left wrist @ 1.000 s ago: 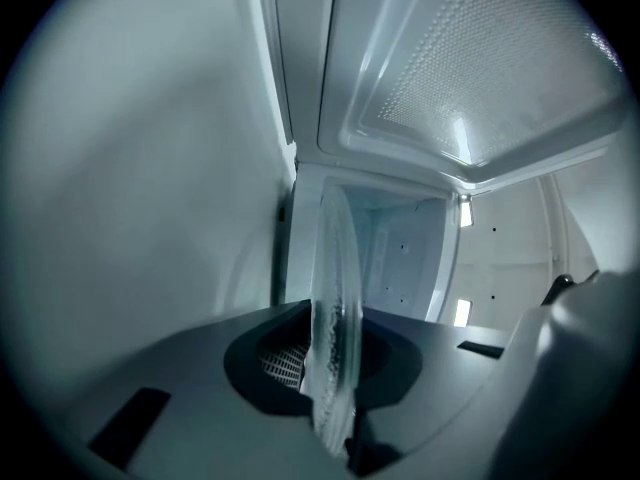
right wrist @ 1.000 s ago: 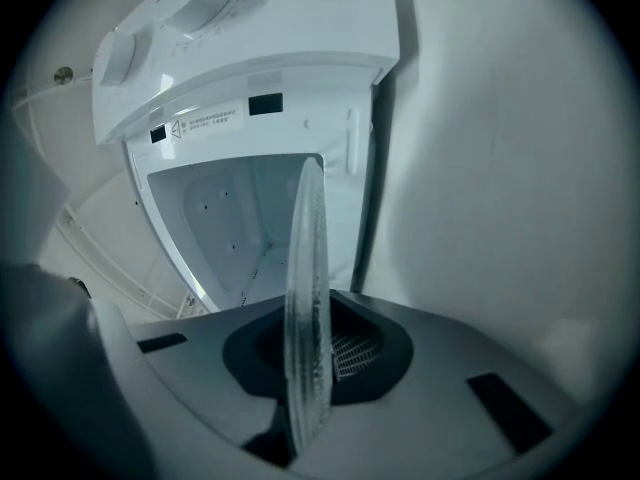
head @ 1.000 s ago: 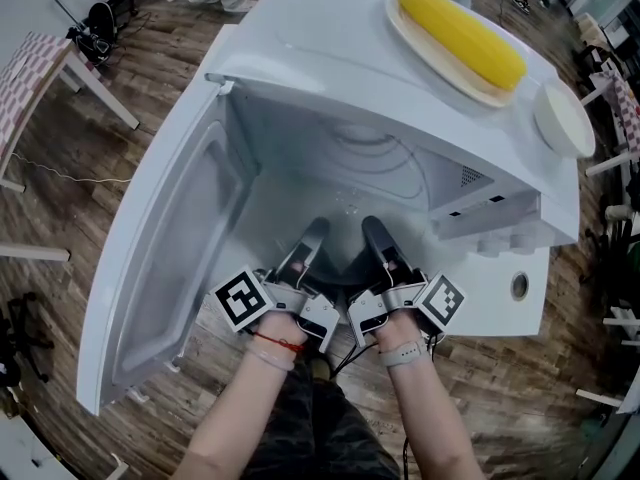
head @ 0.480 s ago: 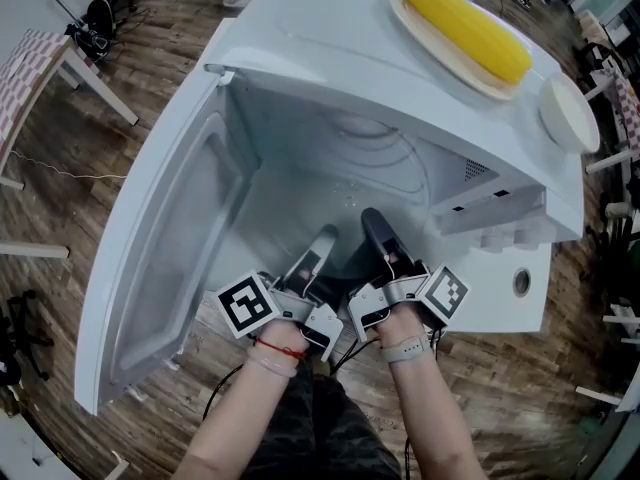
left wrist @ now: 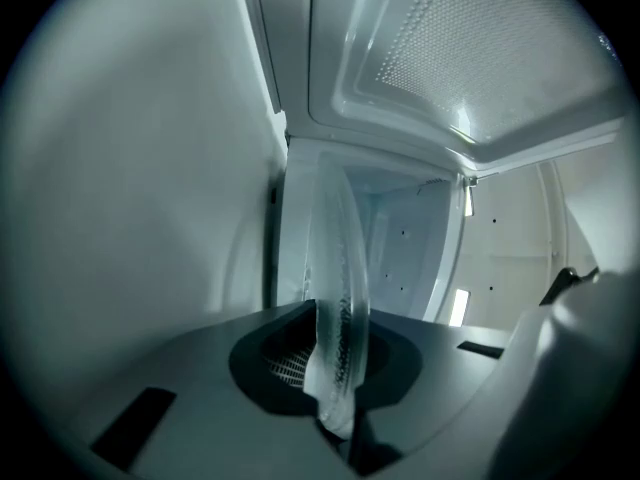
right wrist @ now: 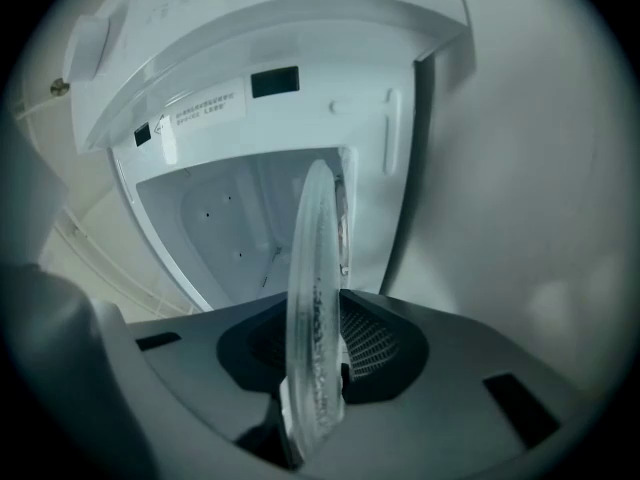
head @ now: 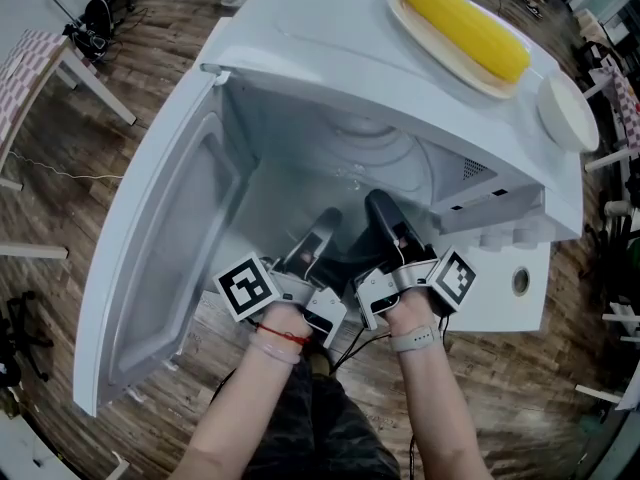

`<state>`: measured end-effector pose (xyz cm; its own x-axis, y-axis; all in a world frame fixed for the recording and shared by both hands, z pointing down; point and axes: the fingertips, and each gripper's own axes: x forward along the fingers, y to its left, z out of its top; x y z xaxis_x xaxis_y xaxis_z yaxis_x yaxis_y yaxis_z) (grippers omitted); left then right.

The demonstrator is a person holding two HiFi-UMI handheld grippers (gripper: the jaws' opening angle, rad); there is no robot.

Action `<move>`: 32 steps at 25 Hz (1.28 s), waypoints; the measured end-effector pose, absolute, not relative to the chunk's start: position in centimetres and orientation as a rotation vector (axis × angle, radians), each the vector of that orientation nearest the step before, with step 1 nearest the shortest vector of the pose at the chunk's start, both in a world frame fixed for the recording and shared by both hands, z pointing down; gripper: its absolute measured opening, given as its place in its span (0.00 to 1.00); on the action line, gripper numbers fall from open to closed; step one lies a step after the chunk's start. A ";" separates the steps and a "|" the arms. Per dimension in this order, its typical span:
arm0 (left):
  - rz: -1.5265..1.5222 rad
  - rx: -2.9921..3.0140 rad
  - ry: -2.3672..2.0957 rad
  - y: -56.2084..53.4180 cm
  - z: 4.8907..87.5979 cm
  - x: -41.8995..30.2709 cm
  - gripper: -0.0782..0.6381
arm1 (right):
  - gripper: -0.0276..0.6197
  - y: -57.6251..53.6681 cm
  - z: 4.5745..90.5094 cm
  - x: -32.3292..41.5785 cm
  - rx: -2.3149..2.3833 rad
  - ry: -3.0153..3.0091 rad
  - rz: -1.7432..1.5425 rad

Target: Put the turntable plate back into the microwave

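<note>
Your left gripper [head: 318, 230] and right gripper [head: 385, 213] both clamp the near rim of the turntable plate [left wrist: 338, 288]. It reaches into the microwave [head: 320, 48], whose door [head: 160, 258] stands wide open on the left.

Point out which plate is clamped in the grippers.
The clear glass plate at the microwave's mouth; the corn plate and small white dish sit on top.

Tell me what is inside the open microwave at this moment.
The glass turntable plate, gripped at its rim by the left hand-held gripper and the right hand-held gripper. The floor of the microwave under them is covered, so nothing there can be checked.
</note>
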<state>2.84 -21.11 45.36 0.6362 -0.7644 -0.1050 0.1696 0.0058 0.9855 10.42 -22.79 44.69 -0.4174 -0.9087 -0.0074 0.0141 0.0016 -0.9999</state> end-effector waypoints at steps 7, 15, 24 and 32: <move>-0.779 1.385 -0.544 -21.9 45.7 3.3 0.15 | 0.18 -21.4 44.8 11.4 -0.948 1.506 -1.504; -0.799 1.376 -0.554 -23.1 45.8 3.3 0.15 | 0.18 -19.3 45.4 9.8 -0.935 1.583 -1.563; -0.790 1.396 -0.559 -23.8 46.2 3.5 0.15 | 0.16 -18.8 46.2 8.7 -0.920 1.606 -1.589; -0.811 1.397 -0.556 -23.3 45.8 2.9 0.15 | 0.13 -19.4 46.1 9.0 -0.941 1.602 -1.559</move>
